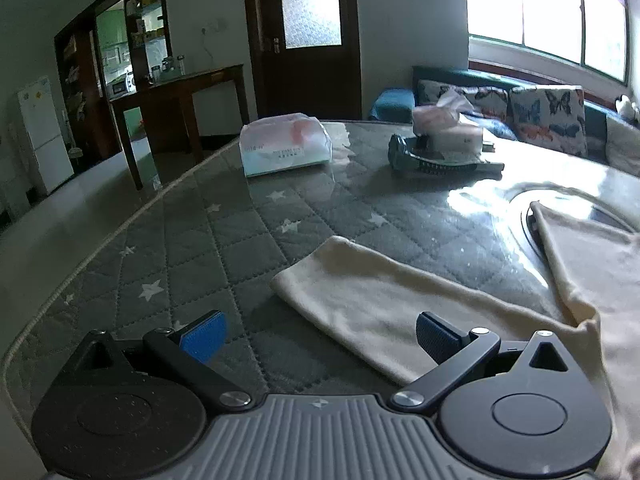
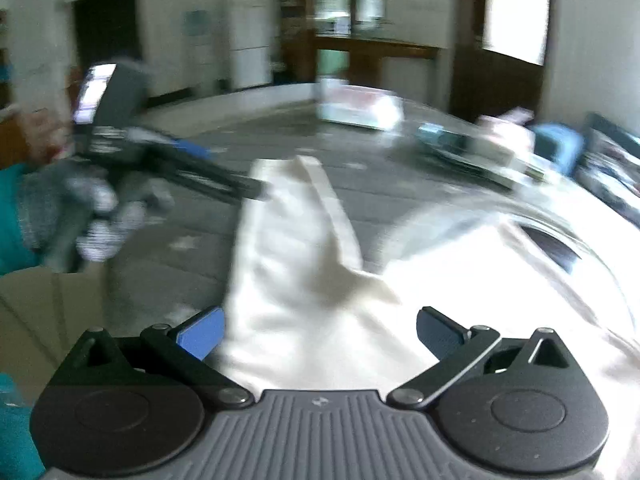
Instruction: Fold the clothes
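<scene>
Blue-padded fingers of the left gripper (image 1: 320, 338) fill the bottom of the left wrist view, spread wide with nothing between them. They hover low over a grey quilted table cover with white stars (image 1: 192, 248), and the right-hand pad sits over the near part of a cream knitted garment (image 1: 384, 300).

That garment lies on the table cover at lower centre and right of the left view. One sleeve (image 1: 348, 280) lies flat, its long axis running from lower right to its cuff end at centre frame, pointing up and left toward the table's far edge. The body of the garment spreads off the right side of the frame. Laid out flat like this, the sleeve looks ready to be grasped and folded across the body, though whether some folds have been made cannot be told from this view.

In the blurred right wrist view, the right gripper (image 2: 318, 336) also stands wide and holds nothing, poised above the bright garment body at bottom centre. The left gripper shows at middle left, its fingers reaching toward the sleeve's cuff end, likely placed there to take it.

Toward the top of the left view lie a white plastic-wrapped tissue pack (image 1: 286, 144) and a dark grey tool (image 1: 440, 160).
</scene>
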`<state>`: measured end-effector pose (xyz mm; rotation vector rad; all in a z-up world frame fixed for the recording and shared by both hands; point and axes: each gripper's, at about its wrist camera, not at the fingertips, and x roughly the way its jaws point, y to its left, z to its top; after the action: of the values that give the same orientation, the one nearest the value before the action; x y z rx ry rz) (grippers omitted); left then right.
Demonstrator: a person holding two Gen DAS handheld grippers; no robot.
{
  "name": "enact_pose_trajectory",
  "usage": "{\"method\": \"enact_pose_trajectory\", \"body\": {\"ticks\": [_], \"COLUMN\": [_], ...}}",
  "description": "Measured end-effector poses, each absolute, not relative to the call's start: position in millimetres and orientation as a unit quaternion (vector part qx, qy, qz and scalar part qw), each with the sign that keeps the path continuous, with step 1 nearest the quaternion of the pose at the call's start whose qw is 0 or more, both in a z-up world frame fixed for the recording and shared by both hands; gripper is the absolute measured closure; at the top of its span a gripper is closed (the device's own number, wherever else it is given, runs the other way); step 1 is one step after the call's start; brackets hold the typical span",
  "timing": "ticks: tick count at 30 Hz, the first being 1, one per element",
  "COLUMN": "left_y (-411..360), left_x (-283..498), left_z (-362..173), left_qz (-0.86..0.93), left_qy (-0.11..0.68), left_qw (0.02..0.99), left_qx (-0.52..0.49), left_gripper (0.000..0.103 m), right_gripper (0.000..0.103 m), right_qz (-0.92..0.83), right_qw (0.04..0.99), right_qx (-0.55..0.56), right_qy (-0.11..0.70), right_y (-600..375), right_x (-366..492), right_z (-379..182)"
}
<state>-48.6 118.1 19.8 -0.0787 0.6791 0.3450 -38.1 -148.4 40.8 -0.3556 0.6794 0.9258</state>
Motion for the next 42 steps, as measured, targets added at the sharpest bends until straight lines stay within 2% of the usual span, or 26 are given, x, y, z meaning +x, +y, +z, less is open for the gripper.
{"method": "enact_pose_trajectory", "body": {"ticks": [7, 14, 20, 24, 26, 27, 28, 30, 34, 42], "left_y": [126, 139, 141, 142, 145, 146, 148, 150, 142, 76], "left_x": [-44, -35, -32, -29, -30, -30, -31, -32, -37, -52], "left_z": [17, 12, 11, 10, 10, 10, 11, 12, 22, 73], "left_qz": [0.176, 0.184, 0.199, 0.209, 0.206, 0.203, 0.201, 0.191, 0.167, 0.046], "left_qy": [0.328, 0.339, 0.329, 0.323, 0.319, 0.317, 0.316, 0.312, 0.300, 0.269], "left_qw": [0.925, 0.914, 0.915, 0.916, 0.918, 0.919, 0.919, 0.920, 0.927, 0.954], "left_qx": [-0.075, -0.127, -0.122, -0.118, -0.117, -0.116, -0.122, -0.139, -0.149, -0.124], "left_gripper": [0.002, 0.025, 0.032, 0.050, 0.066, 0.081, 0.089, 0.096, 0.098, 0.099], "right_gripper": [0.000, 0.000, 0.000, 0.000, 0.000, 0.000, 0.000, 0.000, 0.000, 0.000], "right_qz": [0.330, 0.323, 0.322, 0.322, 0.322, 0.322, 0.322, 0.323, 0.321, 0.324], "right_qw": [0.864, 0.879, 0.882, 0.882, 0.882, 0.882, 0.882, 0.882, 0.882, 0.876], "right_qx": [-0.135, -0.113, -0.111, -0.110, -0.110, -0.110, -0.110, -0.109, -0.111, -0.112], "right_qy": [0.356, 0.332, 0.325, 0.325, 0.326, 0.326, 0.326, 0.327, 0.326, 0.340], "right_y": [-191, -203, -200, -200, -200, -199, -199, -199, -198, -202], "right_x": [-17, -21, -23, -22, -22, -22, -22, -22, -22, -26], "right_z": [12, 3, 2, 2, 2, 2, 2, 2, 2, 12]}}
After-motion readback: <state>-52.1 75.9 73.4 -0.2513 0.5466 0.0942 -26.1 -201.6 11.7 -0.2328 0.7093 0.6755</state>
